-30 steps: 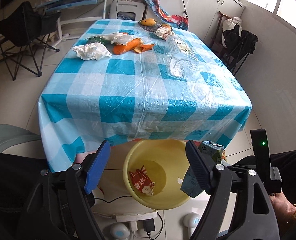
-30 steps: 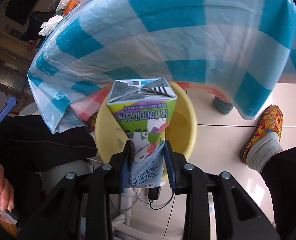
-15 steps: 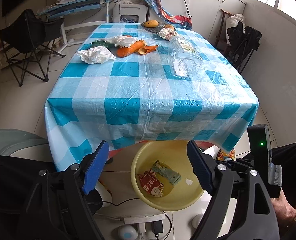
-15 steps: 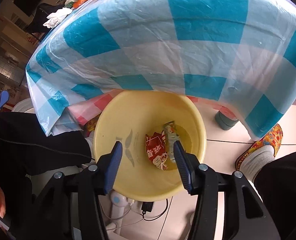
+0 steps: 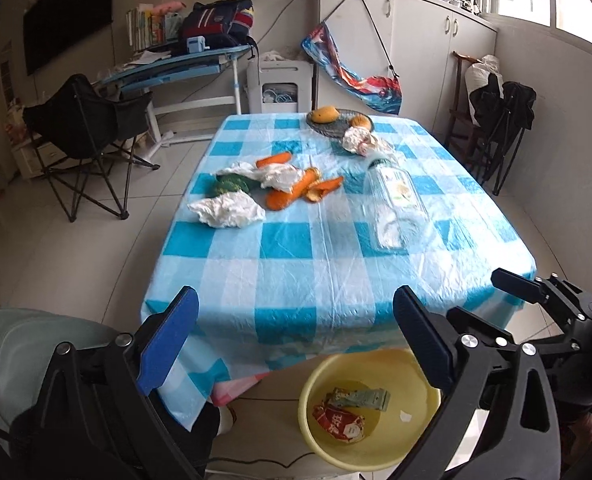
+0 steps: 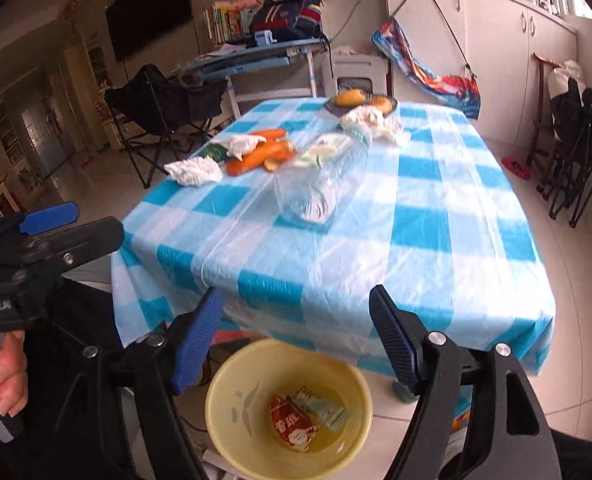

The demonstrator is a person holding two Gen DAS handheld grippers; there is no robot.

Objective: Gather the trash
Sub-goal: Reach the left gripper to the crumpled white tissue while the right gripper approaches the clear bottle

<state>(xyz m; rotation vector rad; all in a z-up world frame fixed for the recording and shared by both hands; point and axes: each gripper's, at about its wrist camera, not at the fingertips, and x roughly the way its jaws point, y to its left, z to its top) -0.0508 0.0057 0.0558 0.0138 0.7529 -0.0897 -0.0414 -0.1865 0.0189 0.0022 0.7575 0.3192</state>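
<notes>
Both claws are empty, their jaws opening with nothing between the pads: the left claw [image 5: 292,344] stands wide above the near table edge, and the right claw [image 6: 296,340] hangs over the basin [image 6: 220,384], less wide.

Risks from here, as I judge them. The bottle [image 6: 320,176] lies on its side, clear and round, well back on the cloth [image 6: 436,248]; a claw closing off-centre could squeeze it out sideways and send it rolling to the table edge. Its width looks close to what the jaws allow, so a shallow bite may slip. The plastic cloth is loose and wrinkled; a pad dragged across it could snag and pull everything toward the edge. The tissues [image 5: 228,210] are soft and light, so a pinch may catch only a corner and shed the rest on the way back. Peel [image 5: 324,188] and carrots [image 5: 288,194] lie tangled with more tissue, so one grab may lift several things or scatter them. The basin sits partly under the cloth's overhang, and a drop released too far forward would hit the cloth rather than fall in.

Containers: the yellow basin on the floor holds a red wrapper [image 6: 292,424] and a flattened carton [image 6: 324,408], touching each other, plus a white scrap. A dark dish [image 5: 336,126] at the far end holds fruit. The bottle looks nearly empty.
</notes>
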